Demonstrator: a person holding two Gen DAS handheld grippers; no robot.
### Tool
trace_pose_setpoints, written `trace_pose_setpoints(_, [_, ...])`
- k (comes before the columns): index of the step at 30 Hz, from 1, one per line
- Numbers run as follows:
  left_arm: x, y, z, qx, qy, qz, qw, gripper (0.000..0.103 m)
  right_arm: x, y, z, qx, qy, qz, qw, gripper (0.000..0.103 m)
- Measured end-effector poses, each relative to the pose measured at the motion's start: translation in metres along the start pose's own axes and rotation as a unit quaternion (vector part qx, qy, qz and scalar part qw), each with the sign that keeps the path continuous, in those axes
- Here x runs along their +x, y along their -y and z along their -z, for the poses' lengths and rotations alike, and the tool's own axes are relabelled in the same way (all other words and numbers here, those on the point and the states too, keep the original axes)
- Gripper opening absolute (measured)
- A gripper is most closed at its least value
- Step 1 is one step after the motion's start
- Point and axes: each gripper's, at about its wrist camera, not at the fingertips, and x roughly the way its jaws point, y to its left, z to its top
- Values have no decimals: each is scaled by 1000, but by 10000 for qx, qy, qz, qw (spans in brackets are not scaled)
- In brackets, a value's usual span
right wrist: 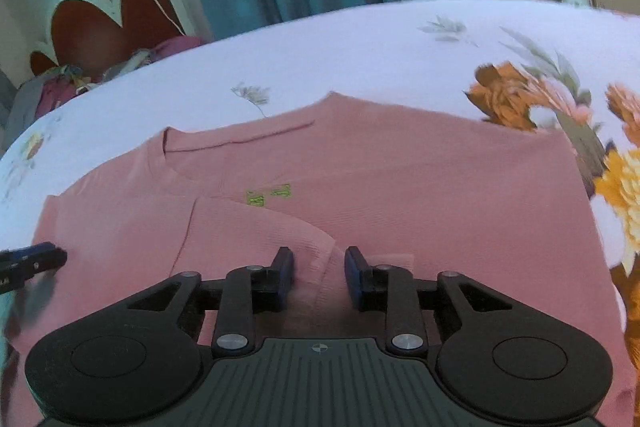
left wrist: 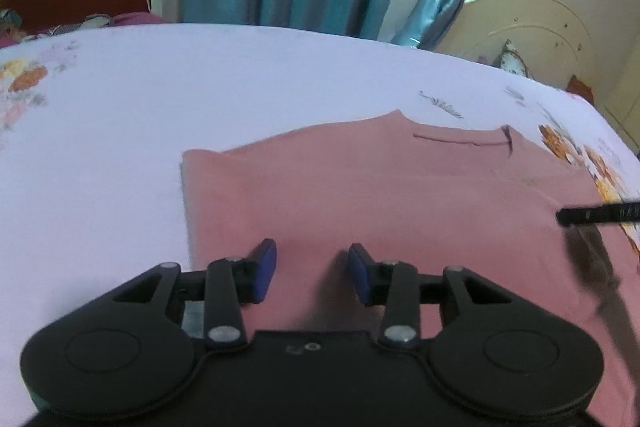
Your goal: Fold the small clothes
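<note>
Pink fabric is lying spread across the bedsheet [right wrist: 360, 39] — a small pink T-shirt [right wrist: 400, 179] with its neckline [right wrist: 176, 151] toward the far side and a little green print [right wrist: 268, 197] near the chest. One sleeve [right wrist: 256, 231] is already lying folded in over the body, its cuff ending just in front of the right gripper [right wrist: 319, 277].

That gripper is hovering low over the sleeve with its jaws standing apart, a ridge of cloth sitting between the blue pads [right wrist: 286, 279] but not pinched. The left gripper [left wrist: 312, 275] is poised over the shirt's near-left area, jaws spread wider, nothing in them.

To my eye the trouble is lying in how each one is going to bite. If the right one is closing on that ridge it may be taking only the sleeve layer, and lifting it would be undoing the fold rather than carrying the shirt over. The left one, sitting inboard of the side edge [left wrist: 186, 211], could be grabbing a mid-panel bunch — that would be dragging the whole garment across the floral sheet and skewing it. Uneven lifts between the two would be leaving a crooked crease.
</note>
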Motion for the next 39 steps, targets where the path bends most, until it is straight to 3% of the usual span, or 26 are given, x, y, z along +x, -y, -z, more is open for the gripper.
trace_pose_setpoints(2, [-4, 1, -4, 87, 210, -12, 9997, 63, -15, -2, -2, 22, 302, -10, 9995, 28])
trace_pose_setpoints(3, [-1, 3, -9, 107, 264, -54, 9996, 67, -19, -6, -5, 50, 444, -171, 9989, 28])
trace_pose_setpoints(9, [40, -11, -33, -163, 31, -80, 9998, 67, 20, -66, -20, -406, 129, -826, 9957, 28])
trace_pose_setpoints(12, [34, -34, -32, -773, 123, 244, 9966, 66, 32, -72, -12, -779, 216, -573, 9951, 24])
trace_pose_setpoints(13, [32, -40, -31, -977, 153, 320, 9946, 66, 31, -61, -10, -593, 358, -639, 9956, 11])
trace_pose_setpoints(14, [35, -40, -30, -1076, 188, 355, 9934, 66, 29, -51, -9, -272, 385, -702, 9964, 10])
trace_pose_setpoints(16, [31, -36, -27, -1059, 248, 267, 9937, 65, 24, -44, -8, 2, 395, -746, 9964, 10])
trace_pose_setpoints(18, [16, -17, -23, -937, 369, 26, 9949, 69, 17, -54, -7, -240, 400, -540, 9974, 11])
trace_pose_setpoints(20, [3, 7, -17, -644, 523, 97, 9965, 77, 7, -64, -7, -503, 573, -214, 9969, 46])
trace_pose_setpoints(21, [0, 22, -14, -492, 553, 87, 9972, 77, 0, -69, -3, -597, 708, -232, 9954, 76])
trace_pose_setpoints(22, [0, 39, -9, -297, 521, 83, 9982, 76, -1, -71, 0, -668, 790, -413, 9938, 79])
trace_pose_setpoints(24, [-1, 62, -2, 60, 462, 18, 9989, 75, 0, -73, 9, -733, 702, -522, 9935, 78])
trace_pose_setpoints(26, [0, 77, 8, 342, 369, -110, 9987, 75, 6, -67, 16, -700, 464, -433, 9955, 69])
trace_pose_setpoints(27, [-1, 76, 13, 396, 347, -175, 9985, 75, 5, -61, 21, -691, 443, -412, 9958, 58])
trace_pose_setpoints(29, [-6, 58, 23, 265, 326, -181, 9990, 76, -6, -44, 25, -705, 545, -234, 9957, 56])
trace_pose_setpoints(30, [-11, 46, 27, 112, 367, -72, 9992, 75, -14, -28, 27, -567, 611, -140, 9964, 50])
trace_pose_setpoints(32, [-21, 29, 32, -94, 425, -37, 9990, 75, -24, -1, 29, -253, 725, -76, 9970, 49])
trace_pose_setpoints(34, [-27, 26, 33, 2, 387, -114, 9992, 75, -29, 16, 30, 47, 693, 162, 9975, 49])
trace_pose_setpoints(39, [-50, 35, 37, 206, 434, -332, 9983, 70, -53, 22, 36, 265, 945, 130, 9951, 49])
